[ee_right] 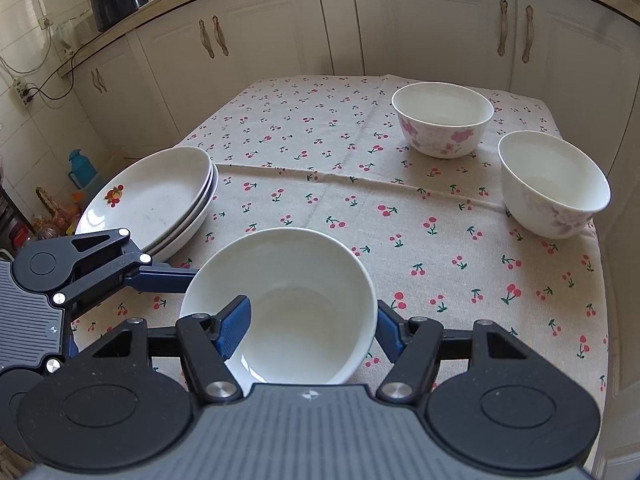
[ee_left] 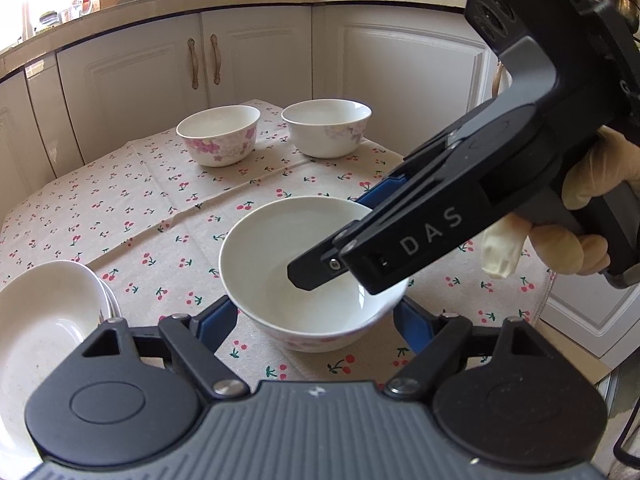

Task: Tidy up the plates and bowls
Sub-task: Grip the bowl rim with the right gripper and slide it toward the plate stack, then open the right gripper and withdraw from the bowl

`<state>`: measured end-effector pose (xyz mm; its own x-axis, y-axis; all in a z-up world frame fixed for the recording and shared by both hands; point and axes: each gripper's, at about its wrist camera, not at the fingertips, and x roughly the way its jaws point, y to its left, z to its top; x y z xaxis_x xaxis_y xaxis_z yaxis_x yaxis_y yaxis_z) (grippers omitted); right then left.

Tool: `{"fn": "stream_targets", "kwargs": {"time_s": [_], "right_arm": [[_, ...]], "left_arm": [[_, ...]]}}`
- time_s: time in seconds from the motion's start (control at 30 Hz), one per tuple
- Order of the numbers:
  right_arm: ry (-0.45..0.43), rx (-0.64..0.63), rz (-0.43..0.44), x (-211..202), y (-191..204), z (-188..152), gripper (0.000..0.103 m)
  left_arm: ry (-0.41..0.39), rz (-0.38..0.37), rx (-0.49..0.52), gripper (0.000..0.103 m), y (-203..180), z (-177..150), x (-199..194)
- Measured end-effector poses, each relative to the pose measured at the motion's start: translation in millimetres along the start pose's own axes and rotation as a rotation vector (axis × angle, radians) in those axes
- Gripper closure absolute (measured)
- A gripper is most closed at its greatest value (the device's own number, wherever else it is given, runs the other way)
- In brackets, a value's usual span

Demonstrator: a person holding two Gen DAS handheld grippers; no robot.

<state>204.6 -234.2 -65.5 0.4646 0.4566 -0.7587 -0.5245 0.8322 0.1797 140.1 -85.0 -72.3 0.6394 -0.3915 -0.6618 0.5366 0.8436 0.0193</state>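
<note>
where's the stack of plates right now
The stack of plates sits at the table's left edge in the right wrist view, just left of the near bowl.

Glossy glazed ware on matt woven cloth

You are looking at a near bowl (ee_right: 288, 304) that is shining like glazed ceramic, smooth and white inside, as are the two far bowls (ee_right: 442, 124) with pink flower prints and the stacked plates (ee_right: 156, 196), whose glaze is catching the light. The tablecloth (ee_right: 320, 184) over the worktop is showing a coarse, matt weave with creases and printed cherries. Your right gripper (ee_right: 308, 330) is showing matt black plastic links, bright metal pivot pins and ribbed blue pads on its fingers (ee_right: 234, 326); the left gripper (ee_left: 316, 326) is looking the same. The cabinet doors (ee_left: 256, 48) are appearing smooth and satin white.
</note>
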Motion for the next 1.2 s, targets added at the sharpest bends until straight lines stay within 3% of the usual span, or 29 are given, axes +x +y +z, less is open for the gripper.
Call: {"fn": "stream_targets", "kwargs": {"time_s": [0.63, 0.83, 0.97, 1.2], "right_arm": [[-0.001, 0.003, 0.0, 2, 0, -1, 0.03], [-0.011, 0.01, 0.023, 2, 2, -1, 0.022], [-0.048, -0.001, 0.014, -3, 4, 0, 0.005], [-0.083, -0.004, -0.016, -12, 5, 1, 0.0]], "left_arm": [[-0.004, -0.02, -0.025, 0.018, 3, 0, -1], [-0.005, -0.034, -0.043, 0.015, 6, -1, 1], [-0.008, -0.044, -0.042, 0.01, 5, -1, 0], [-0.013, -0.054, -0.037, 0.009, 6, -3, -8]]}}
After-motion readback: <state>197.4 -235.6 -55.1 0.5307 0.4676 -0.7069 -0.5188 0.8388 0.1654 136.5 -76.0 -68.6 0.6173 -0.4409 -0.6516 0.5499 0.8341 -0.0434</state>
